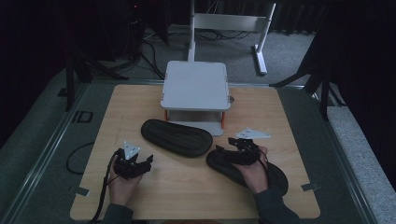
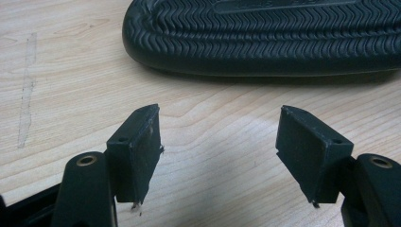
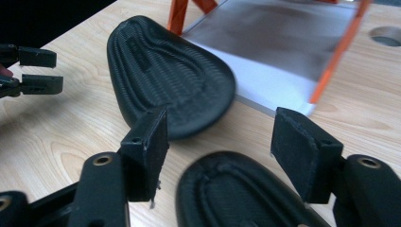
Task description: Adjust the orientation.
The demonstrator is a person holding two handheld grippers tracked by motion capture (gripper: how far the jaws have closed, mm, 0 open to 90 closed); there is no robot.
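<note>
Dim room, pale wooden counter [image 1: 187, 182] on grey carpet. Right tool [image 3: 215, 146], jaws apart and gripping nothing, hangs over the near black rubber insole [image 1: 275, 175] at the counter's near right corner. The step appears to be the approach; next, it likely must lower and pinch that insole's edge. Left tool [image 2: 220, 151] hovers open near the left edge. A second black ribbed insole [image 1: 176, 137] lies mid-counter, before a white two-tier shelf with orange posts [image 1: 196, 86] at the far edge.

The high view was dim, its surroundings almost black beyond the tabletop [image 1: 187, 182]. Both gripper views were brighter and evenly lit. Ahead of the right tongs [image 3: 220, 156], the white stand [image 3: 283, 52] was motion-blurred; soft shadow lay under the sandal [image 2: 265, 38] ahead of the left tongs [image 2: 220, 156].
</note>
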